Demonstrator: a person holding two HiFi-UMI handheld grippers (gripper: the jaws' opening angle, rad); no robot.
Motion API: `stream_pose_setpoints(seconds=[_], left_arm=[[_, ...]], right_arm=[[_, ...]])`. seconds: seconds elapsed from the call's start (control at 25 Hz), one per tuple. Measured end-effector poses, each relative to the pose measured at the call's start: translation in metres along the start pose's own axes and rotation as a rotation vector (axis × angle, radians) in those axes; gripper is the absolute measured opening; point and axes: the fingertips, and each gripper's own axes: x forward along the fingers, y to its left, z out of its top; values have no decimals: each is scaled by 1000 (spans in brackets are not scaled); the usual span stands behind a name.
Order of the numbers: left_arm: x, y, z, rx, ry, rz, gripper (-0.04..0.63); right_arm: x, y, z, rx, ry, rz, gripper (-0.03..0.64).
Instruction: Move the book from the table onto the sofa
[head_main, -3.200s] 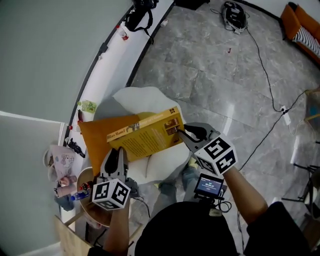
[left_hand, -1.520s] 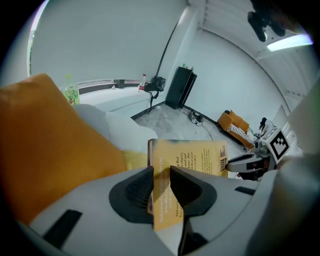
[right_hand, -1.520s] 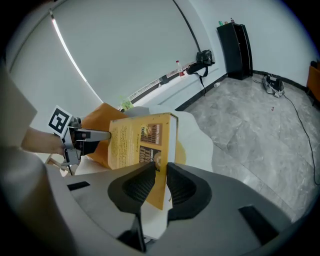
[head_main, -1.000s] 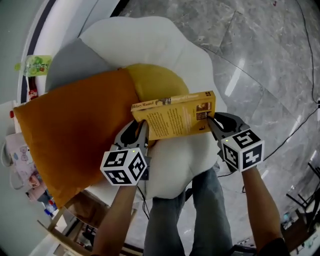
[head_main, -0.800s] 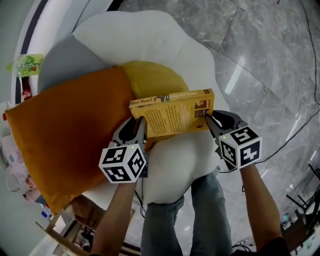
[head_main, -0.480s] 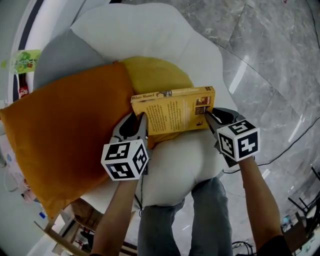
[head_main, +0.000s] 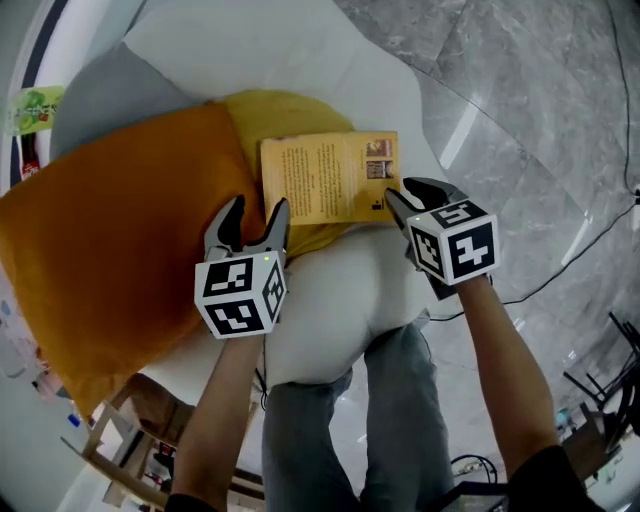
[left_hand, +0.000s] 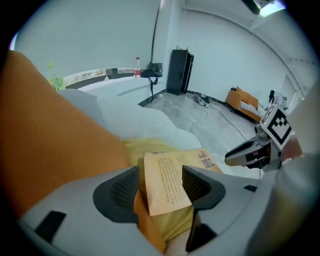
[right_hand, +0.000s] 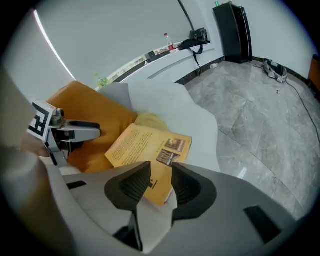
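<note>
Over on white puffy sofa (head_main: 330, 300): looks like release of yellow paperback book (head_main: 330, 178), with left gripper (head_main: 258, 205) at 7 o'clock and right gripper (head_main: 398, 192) at 4 both spread open; next, back off gently.

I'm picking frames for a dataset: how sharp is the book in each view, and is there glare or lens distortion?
Head view: the book is sharp, its print blocks visible; a bright glare streak on the floor. Left gripper view: book fairly crisp, near jaws soft, dark corners. Right gripper view: book clear, fisheye bends the wall line.
</note>
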Motion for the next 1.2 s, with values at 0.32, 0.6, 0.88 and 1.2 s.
stream_pose_setpoints(seconds=[0.32, 0.6, 0.88, 1.2], left_arm=[[-91, -33, 73, 1, -111, -81, 259], [-226, -77, 151, 112, -278, -200, 150], [-355, -113, 197, 157, -447, -305, 17], [-498, -149, 216, 143, -544, -367, 14]], right_arm=[[-120, 20, 61, -88, -113, -41, 85], [-278, 69, 130, -201, -279, -117, 18], [-428, 128, 158, -331, -414, -165, 17], [-587, 187, 160, -279, -614, -204, 18]])
